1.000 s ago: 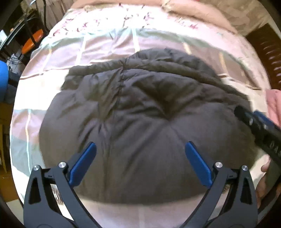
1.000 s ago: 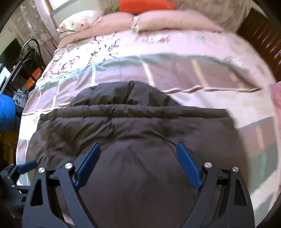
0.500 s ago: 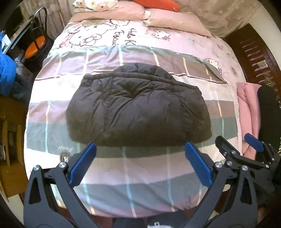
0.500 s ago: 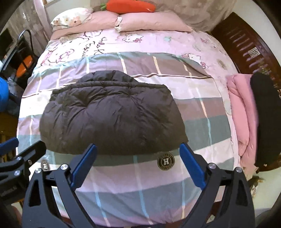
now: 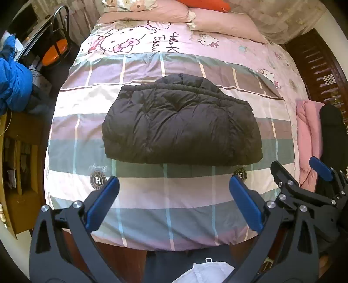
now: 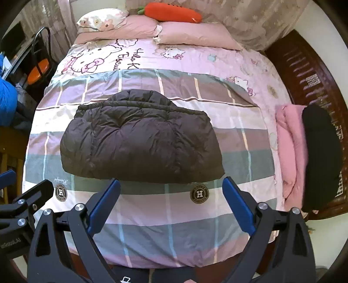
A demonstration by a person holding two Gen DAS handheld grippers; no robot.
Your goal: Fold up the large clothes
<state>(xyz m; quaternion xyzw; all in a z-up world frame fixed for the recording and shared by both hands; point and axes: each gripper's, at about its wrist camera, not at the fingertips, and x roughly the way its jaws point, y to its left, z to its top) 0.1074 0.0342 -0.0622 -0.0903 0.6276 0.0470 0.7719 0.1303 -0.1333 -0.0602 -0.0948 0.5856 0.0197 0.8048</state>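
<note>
A dark grey puffer jacket point(image 5: 180, 122) point(image 6: 139, 143) lies folded into a compact bundle on the checked bedspread point(image 5: 169, 196) point(image 6: 169, 209). My left gripper point(image 5: 174, 191) hovers open above the foot of the bed, well back from the jacket, nothing between its blue pads. My right gripper point(image 6: 171, 191) is open too and holds nothing; it also hangs near the bed's foot edge. In the left wrist view the right gripper point(image 5: 302, 174) shows at the right edge. In the right wrist view the left gripper's fingers point(image 6: 32, 196) show at the left edge.
Folded pink clothing point(image 6: 289, 150) and a black garment point(image 6: 319, 156) lie at the bed's right edge by a dark wooden frame point(image 6: 304, 71). Pillows point(image 6: 191, 34) and an orange carrot plush point(image 6: 171, 12) sit at the head. A chair point(image 5: 54, 48) and blue fabric point(image 5: 13, 82) stand left.
Both grippers have pulled up and back from right over the jacket to the foot of the bed. The jacket stays folded and still.
</note>
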